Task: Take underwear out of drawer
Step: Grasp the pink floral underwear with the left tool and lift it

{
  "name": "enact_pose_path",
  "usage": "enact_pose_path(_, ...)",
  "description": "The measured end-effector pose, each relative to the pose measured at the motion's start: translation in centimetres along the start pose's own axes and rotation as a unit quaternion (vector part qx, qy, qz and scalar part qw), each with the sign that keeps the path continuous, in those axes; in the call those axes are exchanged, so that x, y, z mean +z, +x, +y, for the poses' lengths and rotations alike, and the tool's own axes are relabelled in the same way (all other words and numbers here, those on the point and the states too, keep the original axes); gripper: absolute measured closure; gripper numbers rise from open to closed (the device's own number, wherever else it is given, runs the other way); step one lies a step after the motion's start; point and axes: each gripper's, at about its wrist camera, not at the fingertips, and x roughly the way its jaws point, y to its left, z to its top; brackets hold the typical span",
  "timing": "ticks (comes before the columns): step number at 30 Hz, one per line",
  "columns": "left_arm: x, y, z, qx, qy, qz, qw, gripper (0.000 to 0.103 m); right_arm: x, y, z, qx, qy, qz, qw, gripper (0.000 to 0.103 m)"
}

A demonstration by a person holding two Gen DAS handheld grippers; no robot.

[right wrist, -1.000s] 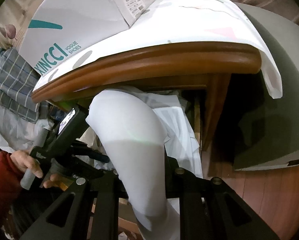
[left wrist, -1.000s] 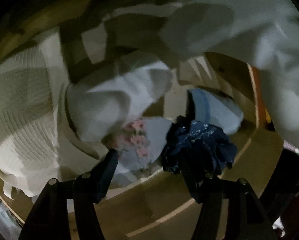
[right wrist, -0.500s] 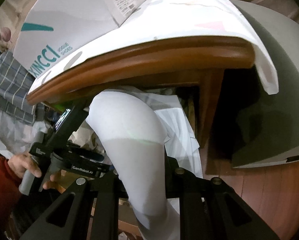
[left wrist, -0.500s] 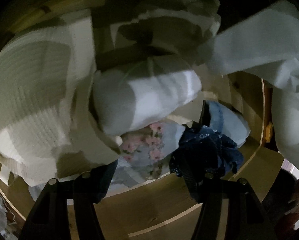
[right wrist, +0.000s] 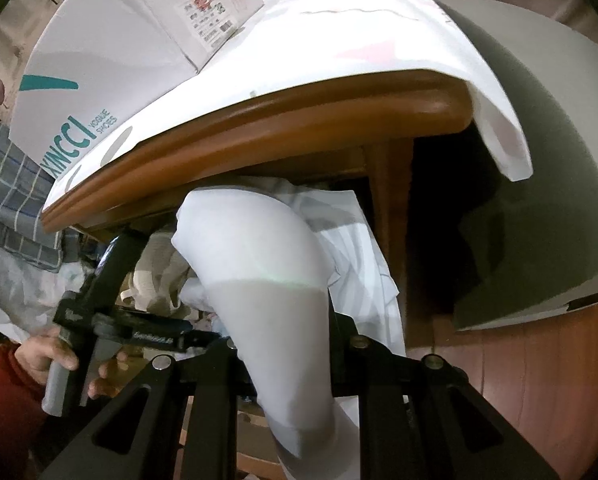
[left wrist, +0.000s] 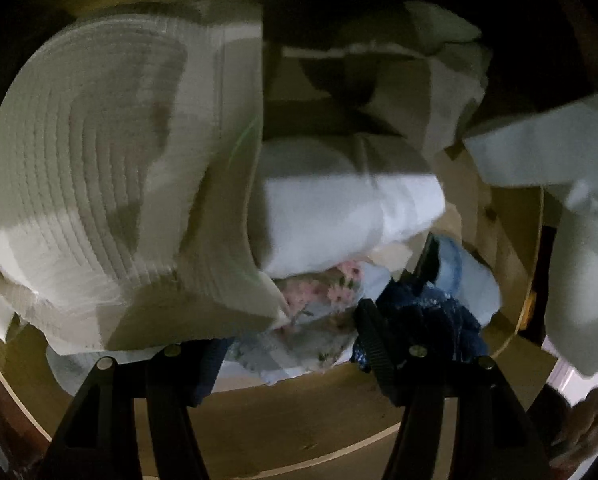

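In the left wrist view my left gripper (left wrist: 289, 340) is open inside the dim wooden drawer (left wrist: 299, 412). Its fingers straddle a floral pale-blue underwear (left wrist: 319, 304). A dark blue patterned underwear (left wrist: 427, 324) lies against the right finger (left wrist: 373, 344). A folded white cloth (left wrist: 351, 216) and a ribbed cream garment (left wrist: 99, 184) lie above. In the right wrist view my right gripper (right wrist: 283, 364) is shut on a white garment (right wrist: 267, 280) held up in front of the drawer. The left gripper (right wrist: 115, 320) and the hand holding it show at left.
A wooden cabinet top (right wrist: 299, 120) overhangs the drawer, covered with a white cloth (right wrist: 359, 28) and a white shoe box (right wrist: 111, 48). A grey wall (right wrist: 539, 160) stands to the right. Plaid fabric (right wrist: 11, 192) lies at the left.
My left gripper has pushed deeper into the drawer and to the left; the ribbed garment and floral underwear are closer. The right gripper holds the white garment nearly still.
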Motion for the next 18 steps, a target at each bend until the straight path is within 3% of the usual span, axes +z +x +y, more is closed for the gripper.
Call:
enact_pose_path(7, 1.5, -0.1, -0.2, 0.036, -0.034, 0.0, 0.9988, 0.039, 0.2, 0.7, 0.3, -0.005, -0.002, 0.008, 1.0, 0.087)
enact_pose_path(11, 1.8, 0.0, 0.0, 0.037, -0.065, 0.007, 0.9971, 0.039, 0.4, 1.0, 1.0, -0.004, -0.005, 0.01, 1.0, 0.087)
enact_pose_path(14, 1.7, 0.3, 0.3, 0.018, -0.071, -0.001, 0.9973, 0.065, 0.4, 0.9, 1.2, 0.0, -0.008, 0.014, 1.0, 0.087)
enact_pose_path(18, 0.8, -0.3, 0.4, 0.009, -0.07, -0.015, 0.9974, 0.079, 0.4, 1.1, 1.1, 0.0, -0.013, 0.018, 1.0, 0.087)
